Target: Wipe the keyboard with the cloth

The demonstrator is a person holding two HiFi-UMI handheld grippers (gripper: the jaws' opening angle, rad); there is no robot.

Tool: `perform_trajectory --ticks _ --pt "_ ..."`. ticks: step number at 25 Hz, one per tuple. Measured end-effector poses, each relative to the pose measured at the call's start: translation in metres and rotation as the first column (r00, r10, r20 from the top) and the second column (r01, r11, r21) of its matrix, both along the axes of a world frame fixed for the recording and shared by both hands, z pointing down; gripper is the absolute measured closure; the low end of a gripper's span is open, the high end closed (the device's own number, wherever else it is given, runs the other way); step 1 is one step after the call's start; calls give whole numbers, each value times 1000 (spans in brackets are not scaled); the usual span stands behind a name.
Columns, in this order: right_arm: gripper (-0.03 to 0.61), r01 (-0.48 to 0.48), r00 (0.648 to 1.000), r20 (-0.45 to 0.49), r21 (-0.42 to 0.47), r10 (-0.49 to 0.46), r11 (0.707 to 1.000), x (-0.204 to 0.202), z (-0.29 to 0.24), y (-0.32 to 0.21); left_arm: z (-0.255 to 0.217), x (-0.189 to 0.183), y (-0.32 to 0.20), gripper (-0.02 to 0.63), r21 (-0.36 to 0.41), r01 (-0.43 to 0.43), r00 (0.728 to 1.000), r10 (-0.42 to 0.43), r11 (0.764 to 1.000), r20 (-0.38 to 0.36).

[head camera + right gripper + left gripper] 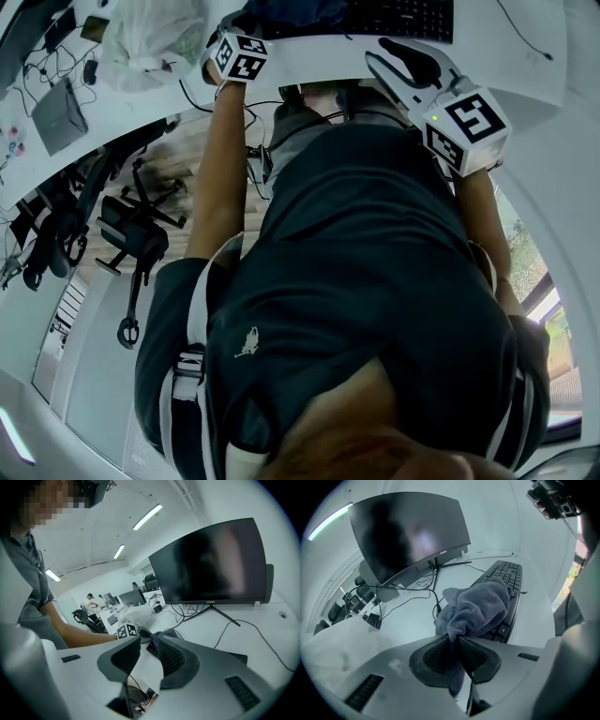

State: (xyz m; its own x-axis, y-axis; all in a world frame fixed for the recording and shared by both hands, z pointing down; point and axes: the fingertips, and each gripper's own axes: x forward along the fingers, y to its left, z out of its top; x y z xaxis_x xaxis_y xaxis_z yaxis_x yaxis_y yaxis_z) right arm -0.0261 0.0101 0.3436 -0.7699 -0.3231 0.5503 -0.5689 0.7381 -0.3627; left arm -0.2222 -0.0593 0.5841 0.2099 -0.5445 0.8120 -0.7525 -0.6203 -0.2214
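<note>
Left gripper (455, 639) jaws pinch bunched grey cloth (480, 606), seemingly resting on black keyboard (508, 573).

Your grey-blue cloth (480, 606): bunched, pinched in left claw (454, 639), draped over near end of black keyboard (506, 573) on white worktop (408, 616).

Downward view. A person's dark short-sleeved shirt (375, 281) fills the centre. On the curved white desk (314, 54), the left gripper (242, 54) is beside a bunched dark blue cloth (286, 11) and a black keyboard (398, 17). The right gripper (377, 52) has its jaws apart. A black office chair (131, 234) stands at left.
</note>
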Motion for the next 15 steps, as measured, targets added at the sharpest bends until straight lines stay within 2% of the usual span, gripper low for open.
perform_trajectory --ticks 2,6,8,11,15 --pt "463 5 1000 -1 -5 -5 1000 1 1 2 -1 19 -5 577 10 -15 1000 15 1000 -2" --pt "463 21 1000 -4 -1 -21 1000 0 -2 5 -6 93 -14 578 48 -125 991 127 991 -31" --pt "463 23 1000 -10 0 -23 1000 1 -2 6 -8 113 -15 578 52 -147 987 150 988 -58" --pt "463 20 1000 -16 2 -19 1000 4 -1 5 -9 97 -13 578 46 -120 990 123 992 -75" --pt "463 13 1000 -10 0 -13 1000 8 1 6 -3 23 4 578 26 -4 1000 5 1000 -13"
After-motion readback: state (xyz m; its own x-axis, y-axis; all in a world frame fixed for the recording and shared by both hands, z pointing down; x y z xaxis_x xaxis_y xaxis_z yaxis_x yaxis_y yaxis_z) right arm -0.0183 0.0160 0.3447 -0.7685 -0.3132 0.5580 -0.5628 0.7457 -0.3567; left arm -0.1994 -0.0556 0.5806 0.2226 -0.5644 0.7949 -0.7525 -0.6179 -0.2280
